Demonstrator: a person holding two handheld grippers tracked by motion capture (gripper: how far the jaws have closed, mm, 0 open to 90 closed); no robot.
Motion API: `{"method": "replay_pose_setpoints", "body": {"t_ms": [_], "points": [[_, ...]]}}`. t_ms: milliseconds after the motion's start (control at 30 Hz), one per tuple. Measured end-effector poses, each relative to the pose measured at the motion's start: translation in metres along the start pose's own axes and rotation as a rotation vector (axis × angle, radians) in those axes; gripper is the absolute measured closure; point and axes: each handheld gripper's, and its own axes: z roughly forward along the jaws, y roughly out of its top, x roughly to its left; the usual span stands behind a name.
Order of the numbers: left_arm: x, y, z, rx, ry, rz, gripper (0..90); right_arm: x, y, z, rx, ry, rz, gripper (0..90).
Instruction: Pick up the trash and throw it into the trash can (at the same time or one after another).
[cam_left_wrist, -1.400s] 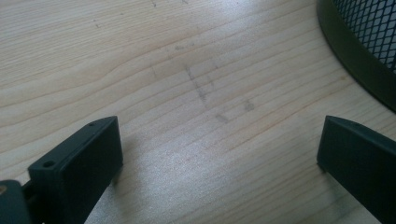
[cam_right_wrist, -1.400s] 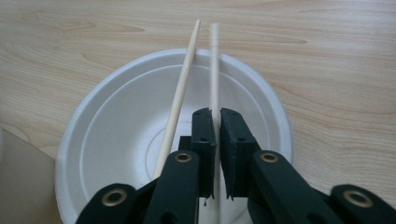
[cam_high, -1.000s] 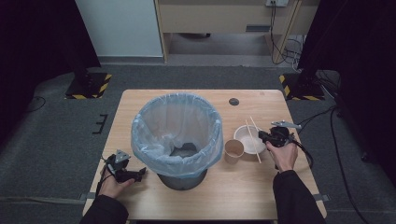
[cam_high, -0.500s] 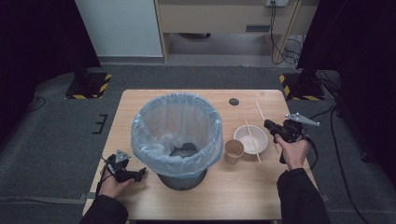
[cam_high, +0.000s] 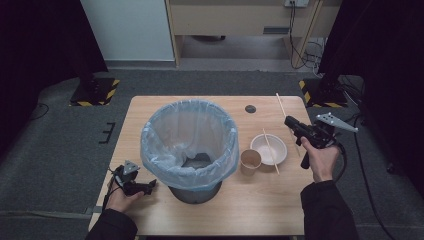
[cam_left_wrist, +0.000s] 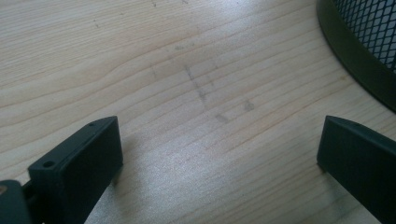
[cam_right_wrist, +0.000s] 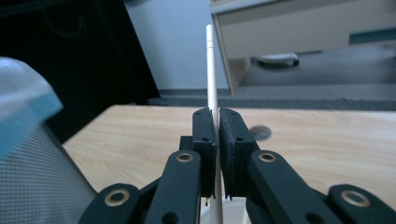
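While much of the right gripper (cam_high: 289, 120) is covered by the person's right hand (cam_high: 318, 159) in the high view, its black jaws show clearly in the right gripper view, clenched on a thin pale wooden chopstick (cam_right_wrist: 212, 74). The stick stands upright between the jaw pads, its tip rising well above them and its lower end cut off at the bottom edge of that view. In the high view the same stick (cam_high: 283, 108) runs from the gripper toward the far edge of the table, to the right of the black mesh waste bin lined with a pale blue plastic bag (cam_high: 190, 145).

A second wooden chopstick (cam_high: 270, 150) lies across a white round bowl (cam_high: 268, 149) just right of the bin, its near end resting on the light wooden table (cam_high: 260, 210). A brown paper cup (cam_high: 250, 160) stands between the bin and the bowl, close to both. What lies dark at the bottom of the bin is hard to make out.

Left of the bin, near its base, the left gripper (cam_high: 142, 187) rests low at the table in the person's left hand (cam_high: 122, 197). In the left gripper view its jaws stand wide apart with bare wood between them, released, and the bin's dark rim (cam_left_wrist: 359, 60) is cut off at the upper right corner.
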Motion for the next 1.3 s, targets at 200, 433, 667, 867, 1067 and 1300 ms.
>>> {"method": "replay_pose_setpoints", "body": {"t_ms": [200,433,667,867,1067,1300], "points": [[0.000,0.000,0.000,0.000,0.000,0.000,0.0,0.015,0.016,-0.009,-0.058,0.057,-0.006,86.0],[0.000,0.000,0.000,0.000,0.000,0.000,0.0,0.032,0.030,-0.018,-0.111,0.123,-0.018,86.0],[0.000,0.000,0.000,0.000,0.000,0.000,0.0,0.052,0.042,-0.023,-0.145,0.181,-0.045,85.9],[0.000,0.000,0.000,0.000,0.000,0.000,0.0,0.072,0.053,-0.029,-0.187,0.235,-0.070,86.0],[0.000,0.000,0.000,0.000,0.000,0.000,0.0,0.091,0.063,-0.027,-0.201,0.279,-0.090,86.0],[0.000,0.000,0.000,0.000,0.000,0.000,0.0,0.113,0.073,-0.023,-0.217,0.329,-0.108,86.0]]}}
